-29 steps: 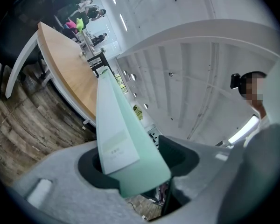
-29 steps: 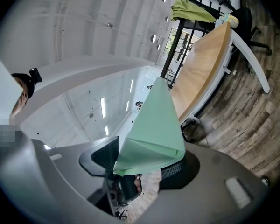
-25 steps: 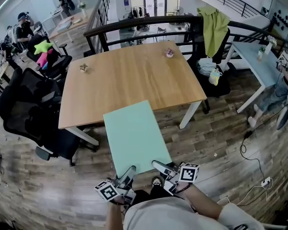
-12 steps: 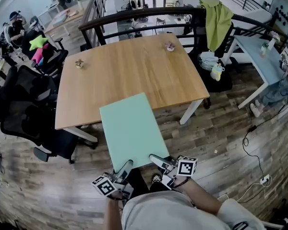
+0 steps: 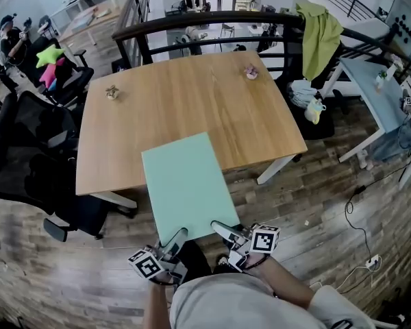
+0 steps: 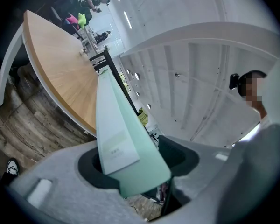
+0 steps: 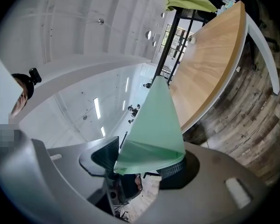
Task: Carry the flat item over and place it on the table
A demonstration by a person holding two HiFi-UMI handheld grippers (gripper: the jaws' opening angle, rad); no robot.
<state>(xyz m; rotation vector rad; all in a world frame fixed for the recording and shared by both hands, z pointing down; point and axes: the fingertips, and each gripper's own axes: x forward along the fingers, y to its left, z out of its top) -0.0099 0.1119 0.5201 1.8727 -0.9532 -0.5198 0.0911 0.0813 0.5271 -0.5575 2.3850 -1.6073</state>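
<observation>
Black office chairs (image 5: 27, 173) left, green cloth (image 5: 320, 36) on dark railing (image 5: 212, 16)

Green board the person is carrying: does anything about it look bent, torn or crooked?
Nothing stands out. The green board looks flat and whole, clamped at its near edge by the left gripper and right gripper.
</observation>
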